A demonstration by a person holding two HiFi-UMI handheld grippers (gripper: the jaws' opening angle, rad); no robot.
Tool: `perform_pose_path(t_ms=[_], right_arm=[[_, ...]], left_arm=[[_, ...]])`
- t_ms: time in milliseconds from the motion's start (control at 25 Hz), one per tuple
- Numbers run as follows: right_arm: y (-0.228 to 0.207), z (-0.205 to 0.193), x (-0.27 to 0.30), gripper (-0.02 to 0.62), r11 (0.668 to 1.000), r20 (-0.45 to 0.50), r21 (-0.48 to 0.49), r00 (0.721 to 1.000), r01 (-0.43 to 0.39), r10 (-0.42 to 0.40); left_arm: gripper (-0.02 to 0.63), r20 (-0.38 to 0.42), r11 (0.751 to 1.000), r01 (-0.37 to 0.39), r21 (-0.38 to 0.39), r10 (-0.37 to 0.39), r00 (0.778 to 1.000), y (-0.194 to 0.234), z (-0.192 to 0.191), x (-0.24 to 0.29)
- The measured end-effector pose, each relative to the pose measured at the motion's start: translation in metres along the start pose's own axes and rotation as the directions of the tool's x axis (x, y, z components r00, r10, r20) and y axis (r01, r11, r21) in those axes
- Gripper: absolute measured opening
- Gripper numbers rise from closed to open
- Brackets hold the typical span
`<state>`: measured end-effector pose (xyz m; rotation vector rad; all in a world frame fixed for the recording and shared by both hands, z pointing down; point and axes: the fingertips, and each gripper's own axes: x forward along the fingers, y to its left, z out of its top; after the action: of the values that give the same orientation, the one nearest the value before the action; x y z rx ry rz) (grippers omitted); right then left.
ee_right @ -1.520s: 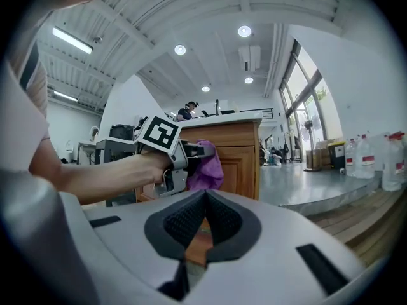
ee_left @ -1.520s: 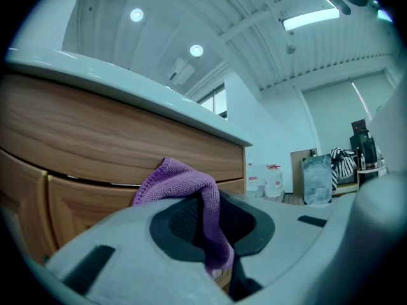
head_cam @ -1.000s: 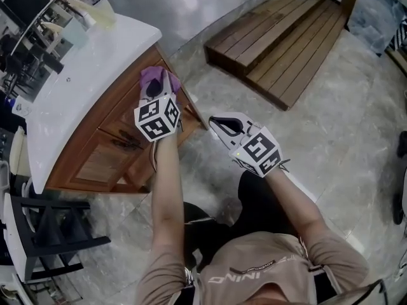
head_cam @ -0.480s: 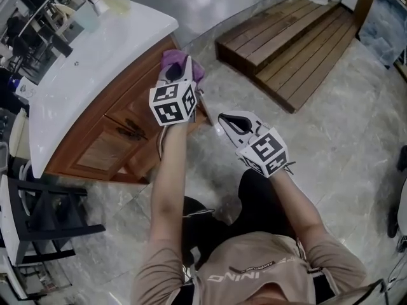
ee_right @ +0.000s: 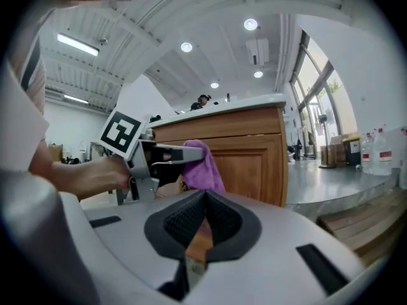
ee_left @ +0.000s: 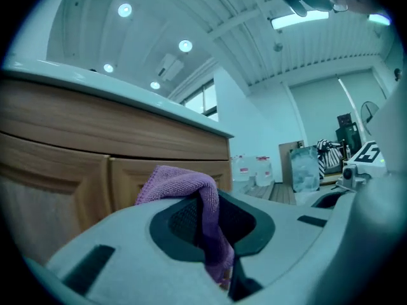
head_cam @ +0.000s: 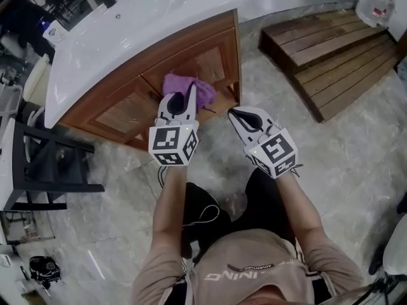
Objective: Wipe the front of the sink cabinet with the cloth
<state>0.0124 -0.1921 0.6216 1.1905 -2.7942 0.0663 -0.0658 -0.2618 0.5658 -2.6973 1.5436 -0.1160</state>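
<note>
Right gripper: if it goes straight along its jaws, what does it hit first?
Most likely the sink cabinet front, near its corner. The right gripper, shut and empty, points at that panel. The purple cloth in the left gripper sits just left of that line. Depth is unclear.

Round white ceiling lamps [ee_left: 184, 45] light the room evenly. Both gripper views bulge, with dark corners. The glossy white countertop [head_cam: 127, 30] glares.
</note>
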Motion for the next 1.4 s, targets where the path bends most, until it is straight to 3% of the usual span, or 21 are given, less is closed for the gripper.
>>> perform_pose_path(t_ms=[160, 320, 520, 680, 920, 1080, 1240, 1400], right_arm=[[0.03, -0.002, 0.033, 0.011, 0.995, -0.007, 0.007, 0.995, -0.096, 0.096], [0.064, -0.002, 0.06, 0.011, 0.986, -0.019, 0.008, 0.986, -0.167, 0.167], [0.099, -0.001, 0.094, 0.011, 0.967, -0.029, -0.012, 0.966, -0.256, 0.255], [0.121, -0.001, 0.111, 0.011, 0.95, -0.049, -0.039, 0.95, -0.309, 0.307], [0.124, -0.005, 0.126, 0.011, 0.946, -0.059, -0.046, 0.946, -0.321, 0.318], [0.123, -0.011, 0.128, 0.011, 0.947, -0.072, -0.042, 0.947, -0.318, 0.315], [0.113, -0.013, 0.127, 0.011, 0.954, -0.074, -0.038, 0.953, -0.297, 0.294], [0.1, -0.016, 0.124, 0.011, 0.962, -0.073, -0.027, 0.96, -0.273, 0.27]], left_arm=[[0.037, -0.034, 0.987, -0.154, -0.046, 0.152, 0.988, 0.062, -0.018, -0.06], [0.037, -0.065, 0.951, -0.3, -0.076, 0.295, 0.953, 0.122, -0.033, -0.121], [0.037, -0.078, 0.868, -0.491, -0.077, 0.486, 0.871, 0.196, -0.043, -0.195], [0.037, -0.084, 0.795, -0.607, -0.016, 0.603, 0.793, 0.243, -0.047, -0.239], [0.037, -0.103, 0.737, -0.675, -0.014, 0.671, 0.734, 0.288, -0.066, -0.253], [0.037, -0.114, 0.729, -0.684, -0.026, 0.677, 0.727, 0.301, -0.086, -0.241], [0.037, -0.079, 0.703, -0.71, -0.033, 0.707, 0.703, 0.301, -0.087, -0.233], [0.037, -0.061, 0.7, -0.712, -0.061, 0.709, 0.702, 0.292, -0.087, -0.223]])
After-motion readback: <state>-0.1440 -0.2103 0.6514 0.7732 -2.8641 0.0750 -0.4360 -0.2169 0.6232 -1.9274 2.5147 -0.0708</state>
